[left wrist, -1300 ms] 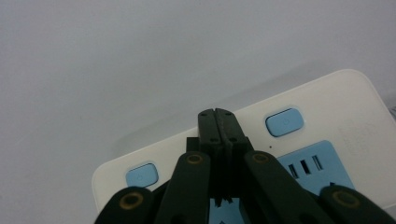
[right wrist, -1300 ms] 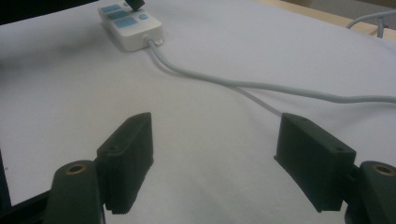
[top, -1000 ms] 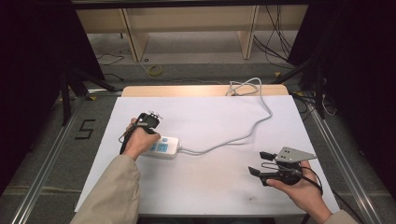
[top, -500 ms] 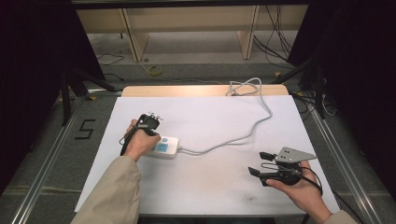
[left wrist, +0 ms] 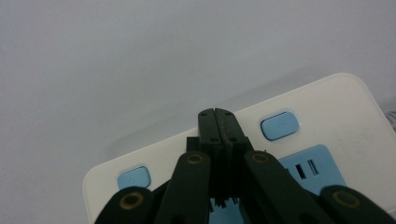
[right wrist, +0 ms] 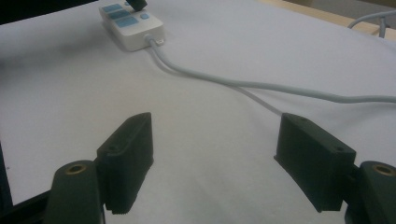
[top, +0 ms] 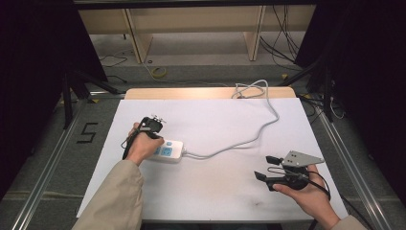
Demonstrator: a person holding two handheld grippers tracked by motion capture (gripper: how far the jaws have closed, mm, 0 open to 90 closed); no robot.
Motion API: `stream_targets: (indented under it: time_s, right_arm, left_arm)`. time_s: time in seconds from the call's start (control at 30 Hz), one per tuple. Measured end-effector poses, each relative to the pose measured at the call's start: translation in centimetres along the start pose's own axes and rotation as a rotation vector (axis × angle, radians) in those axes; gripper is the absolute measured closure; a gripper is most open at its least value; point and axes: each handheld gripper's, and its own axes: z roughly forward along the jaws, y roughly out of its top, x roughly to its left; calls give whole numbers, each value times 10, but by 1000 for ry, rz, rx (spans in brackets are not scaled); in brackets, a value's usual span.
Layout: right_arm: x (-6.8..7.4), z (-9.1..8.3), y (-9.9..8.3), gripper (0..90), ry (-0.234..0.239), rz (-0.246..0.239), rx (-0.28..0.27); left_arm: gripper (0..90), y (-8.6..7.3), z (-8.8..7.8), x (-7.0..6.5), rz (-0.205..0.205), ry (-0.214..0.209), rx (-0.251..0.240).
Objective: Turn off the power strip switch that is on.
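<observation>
In the high view, the left tool at centre left points down onto the power strip; the hand hides its tip. The right tool lies level at lower right.

Left gripper view: clenched jaws meet over the strip, whose bottom edge is cut off.

Right gripper view: jaws released, empty, strip at upper left on the counter.

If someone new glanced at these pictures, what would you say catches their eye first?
Most likely the white power strip with its blue buttons, left of centre on the white table, where the left gripper, shut with nothing between the jaws, is poised over the strip between two blue switches. Next, the grey cable curving from the strip to the table's far edge, and the right gripper, open, low at the near right.
</observation>
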Motion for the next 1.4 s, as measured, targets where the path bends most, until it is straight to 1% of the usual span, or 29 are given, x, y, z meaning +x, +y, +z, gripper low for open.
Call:
stream_targets:
  time_s: [0.1,0.43,0.9,1.17,1.23,1.27,1.3,1.4]
  right_arm:
    - [0,0,0,277,-1,1,-2]
    - [-1,-1,0,277,-2,0,-3]
    - [-1,-1,1,277,-1,1,-9]
    - [-1,-1,1,277,0,1,-11]
    - [-1,-1,1,277,-1,0,-13]
    - [-1,-1,1,277,-2,-1,-14]
    - [-1,-2,1,277,-2,-1,-15]
    - [-1,-2,1,277,-2,-1,-15]
  left_arm:
    - [900,0,0,1,-5,-6,-2]
    - [900,0,0,0,1,-1,-4]
    - [900,0,0,0,-4,-5,-9]
    - [900,0,0,-1,8,4,-10]
    - [900,0,0,-1,7,1,-10]
    - [900,0,-1,0,6,-2,-14]
    - [900,0,-1,-1,0,-6,-28]
    - [900,1,-2,-1,5,-2,-24]
